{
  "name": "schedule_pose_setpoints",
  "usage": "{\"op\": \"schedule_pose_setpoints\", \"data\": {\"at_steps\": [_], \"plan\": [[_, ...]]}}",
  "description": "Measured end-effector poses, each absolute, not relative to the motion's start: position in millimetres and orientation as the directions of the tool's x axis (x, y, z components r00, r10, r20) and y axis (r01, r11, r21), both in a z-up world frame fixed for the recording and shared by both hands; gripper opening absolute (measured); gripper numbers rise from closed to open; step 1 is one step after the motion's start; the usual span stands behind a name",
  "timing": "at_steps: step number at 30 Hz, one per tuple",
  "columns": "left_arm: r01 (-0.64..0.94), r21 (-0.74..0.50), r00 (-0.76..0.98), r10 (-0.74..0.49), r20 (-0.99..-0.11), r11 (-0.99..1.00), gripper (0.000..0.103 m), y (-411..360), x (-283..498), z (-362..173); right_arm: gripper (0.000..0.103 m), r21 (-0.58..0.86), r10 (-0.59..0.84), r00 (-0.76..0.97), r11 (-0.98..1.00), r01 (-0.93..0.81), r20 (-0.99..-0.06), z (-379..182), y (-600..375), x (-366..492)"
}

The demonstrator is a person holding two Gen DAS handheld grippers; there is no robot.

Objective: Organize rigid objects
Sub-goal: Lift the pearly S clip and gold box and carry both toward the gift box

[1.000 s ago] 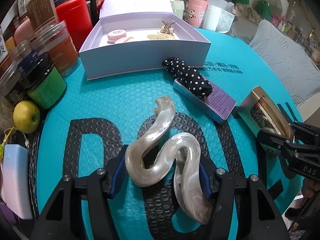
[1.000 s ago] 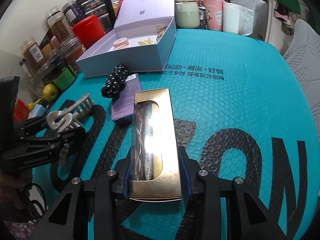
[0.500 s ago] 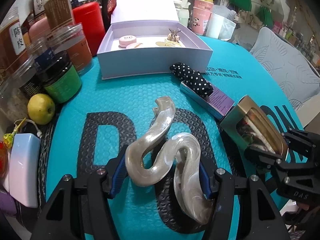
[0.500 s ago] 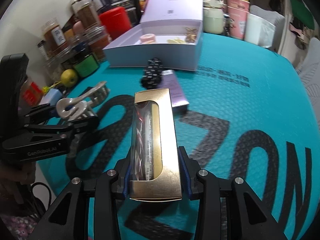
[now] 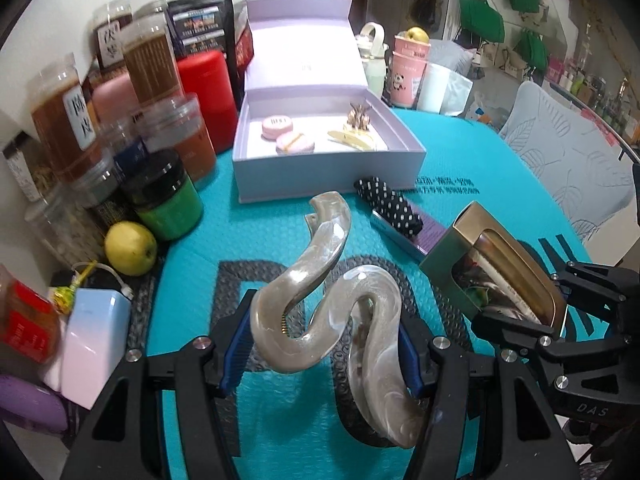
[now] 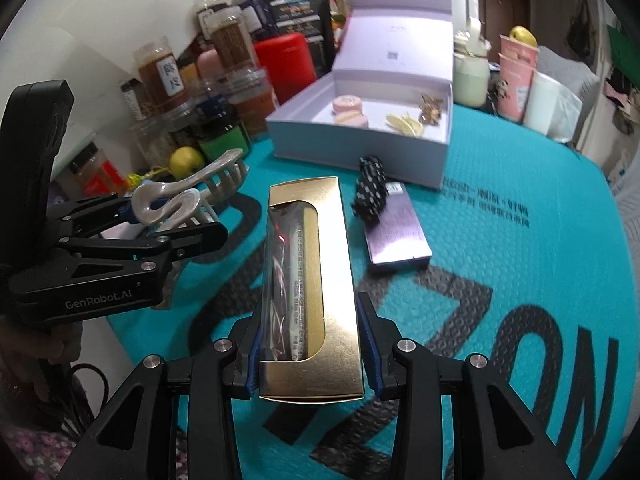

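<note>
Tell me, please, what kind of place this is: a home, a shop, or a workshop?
Probably a lived-in room of a home, though a small shop is possible. A teal mat covers the table, food jars crowd its edge beside an apple, and green bags hang on the far wall.

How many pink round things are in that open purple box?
2: one pink round case sits farther back, the other just in front, touching it, in the purple box's left half.

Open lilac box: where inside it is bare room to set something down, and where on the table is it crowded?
Inside the lilac box, the floor between the pink cases and the yellow clip is bare, as is the strip behind them. On the mat, the right side is free. The jars crowd the left edge.
</note>
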State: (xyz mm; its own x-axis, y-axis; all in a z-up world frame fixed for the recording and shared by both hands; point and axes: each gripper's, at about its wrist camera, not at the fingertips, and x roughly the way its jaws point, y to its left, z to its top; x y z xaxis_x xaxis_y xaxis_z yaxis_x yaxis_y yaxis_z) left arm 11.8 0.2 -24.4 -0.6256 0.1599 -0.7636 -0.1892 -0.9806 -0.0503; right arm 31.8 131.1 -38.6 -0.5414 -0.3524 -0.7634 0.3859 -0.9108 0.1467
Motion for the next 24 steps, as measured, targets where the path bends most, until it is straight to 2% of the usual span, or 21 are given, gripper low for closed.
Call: {"op": "schedule_pose_setpoints", "data": {"at_steps": [24], "plan": [[-0.234, -0.020, -0.697, 0.182, -0.694, -0.972, 0.060, 10.2, -34.0, 39.9, 0.039, 0.125, -0.414, -0.579, -0.873, 0.471, -0.702, 29.1, 137.8, -10.0]]}}
